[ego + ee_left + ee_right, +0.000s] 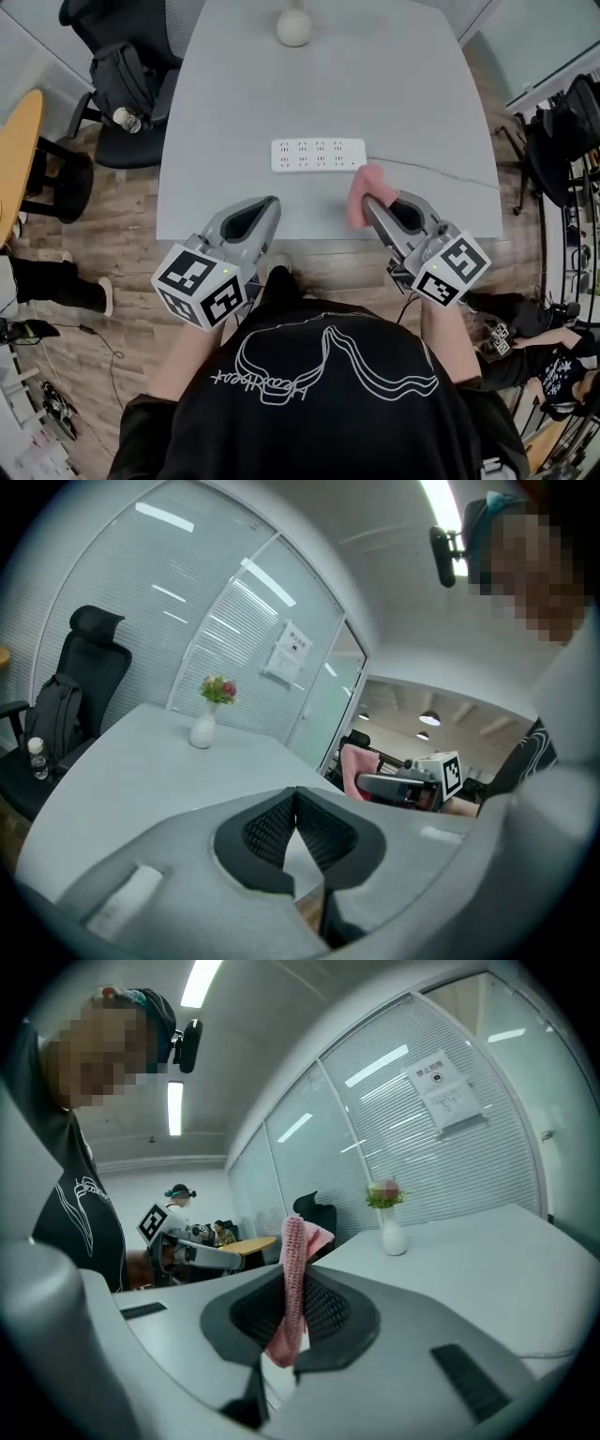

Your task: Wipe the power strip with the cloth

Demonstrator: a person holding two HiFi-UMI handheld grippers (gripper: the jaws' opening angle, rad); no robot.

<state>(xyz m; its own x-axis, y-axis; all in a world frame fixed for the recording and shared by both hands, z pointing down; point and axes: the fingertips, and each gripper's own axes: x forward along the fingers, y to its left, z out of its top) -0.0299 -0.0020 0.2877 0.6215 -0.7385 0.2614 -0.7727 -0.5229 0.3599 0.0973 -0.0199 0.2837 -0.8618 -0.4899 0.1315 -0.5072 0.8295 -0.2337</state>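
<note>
A white power strip (pixel 318 155) lies flat on the grey table (pixel 244 103), its thin cord running off to the right. My right gripper (pixel 369 203) is shut on a pink cloth (pixel 364 190), held above the table's near edge just right of the strip. The pink cloth (pixel 292 1283) stands pinched between the jaws in the right gripper view. My left gripper (pixel 270 208) hovers at the near edge, left of the strip, shut with nothing in it; its jaws (pixel 296 803) meet at the tips.
A white vase (pixel 293 27) with flowers stands at the table's far side. A black office chair (pixel 120 80) with a backpack and bottle sits at the left. A wooden round table (pixel 17 150) edge lies further left. Other people sit at the right.
</note>
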